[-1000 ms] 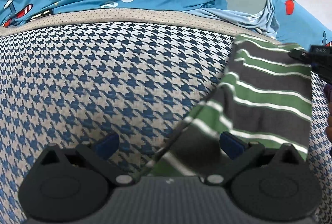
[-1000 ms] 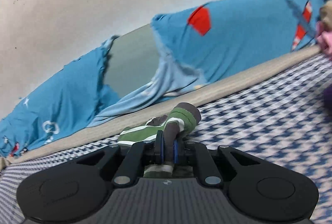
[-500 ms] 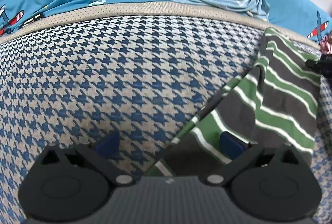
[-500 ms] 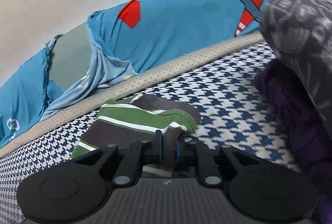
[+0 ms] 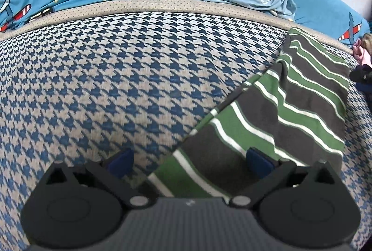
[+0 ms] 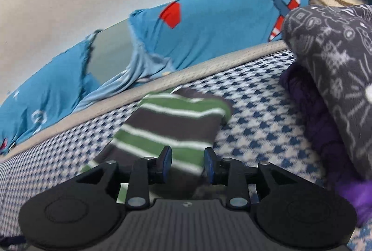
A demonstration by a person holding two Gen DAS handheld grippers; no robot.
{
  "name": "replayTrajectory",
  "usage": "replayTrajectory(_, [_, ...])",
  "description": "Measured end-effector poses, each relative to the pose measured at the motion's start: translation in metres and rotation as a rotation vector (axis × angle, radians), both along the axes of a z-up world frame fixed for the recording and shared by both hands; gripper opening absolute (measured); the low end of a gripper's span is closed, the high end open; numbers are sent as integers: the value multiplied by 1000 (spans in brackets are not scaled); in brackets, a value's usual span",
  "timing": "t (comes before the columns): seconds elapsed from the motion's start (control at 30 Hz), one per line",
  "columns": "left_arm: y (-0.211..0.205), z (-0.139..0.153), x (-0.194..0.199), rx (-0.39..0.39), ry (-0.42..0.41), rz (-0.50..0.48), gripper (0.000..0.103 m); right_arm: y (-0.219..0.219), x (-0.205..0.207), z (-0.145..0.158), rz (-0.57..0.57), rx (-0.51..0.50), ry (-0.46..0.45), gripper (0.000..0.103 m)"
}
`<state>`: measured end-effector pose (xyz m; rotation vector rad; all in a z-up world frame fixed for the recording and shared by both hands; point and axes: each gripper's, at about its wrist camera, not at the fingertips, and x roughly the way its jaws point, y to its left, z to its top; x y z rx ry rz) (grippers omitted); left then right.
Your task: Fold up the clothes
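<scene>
While my left gripper [image 5: 189,161] hangs with jaws wide apart, the striped garment [image 5: 290,109] lies folded on the houndstooth cover [image 5: 116,88]. Right view: my right gripper [image 6: 187,163] stands parted astride its edge; I'd smooth corners flat.

The folded garment [image 6: 172,127] lies on the bedcover [image 6: 251,134], just left of piled clothes [image 6: 330,78].
</scene>
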<state>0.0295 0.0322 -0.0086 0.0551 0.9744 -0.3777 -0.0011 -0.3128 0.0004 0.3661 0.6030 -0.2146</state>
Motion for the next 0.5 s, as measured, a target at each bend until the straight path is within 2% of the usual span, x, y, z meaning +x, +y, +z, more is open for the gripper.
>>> replayTrajectory(0.5, [27,11,-36,6,-12,27,103,85,-59,-20,266,29,55,37])
